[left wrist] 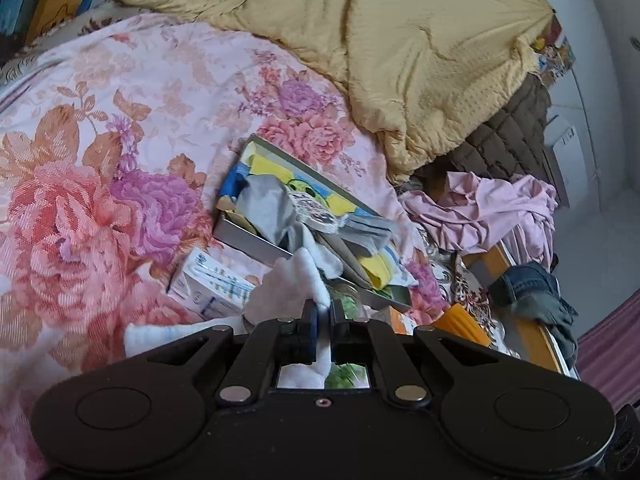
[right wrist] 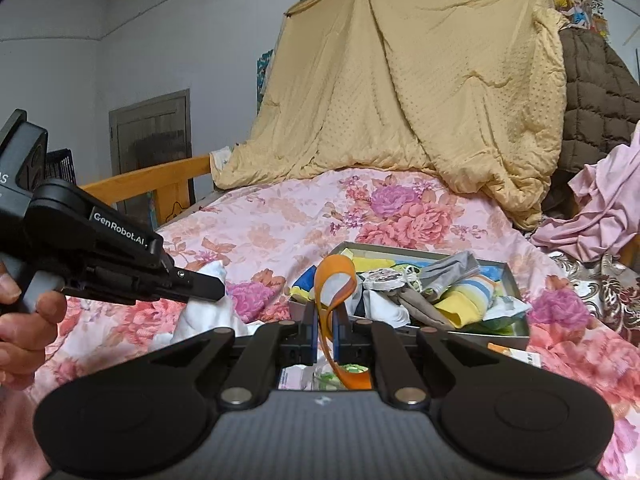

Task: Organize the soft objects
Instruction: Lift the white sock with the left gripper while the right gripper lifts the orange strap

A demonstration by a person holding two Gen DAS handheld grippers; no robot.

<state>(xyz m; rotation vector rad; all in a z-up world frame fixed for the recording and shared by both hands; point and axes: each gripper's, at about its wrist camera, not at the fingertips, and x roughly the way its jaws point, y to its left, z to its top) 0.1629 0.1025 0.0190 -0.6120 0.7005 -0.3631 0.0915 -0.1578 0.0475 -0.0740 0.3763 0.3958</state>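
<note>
A wooden bed frame (right wrist: 160,184) stands at nine o'clock of the right wrist view; behind it a pale grey wall (right wrist: 180,32) with a dark panelled door (right wrist: 154,140); colourful posters (right wrist: 580,4) hang at one o'clock; soft daylight throughout.

Even, soft daylight throughout; no harsh shadows or glare. Strong fisheye bending and dark vignetting at corners. Slight softness on the near floral bedspread (left wrist: 120,160); centres reasonably sharp.
</note>
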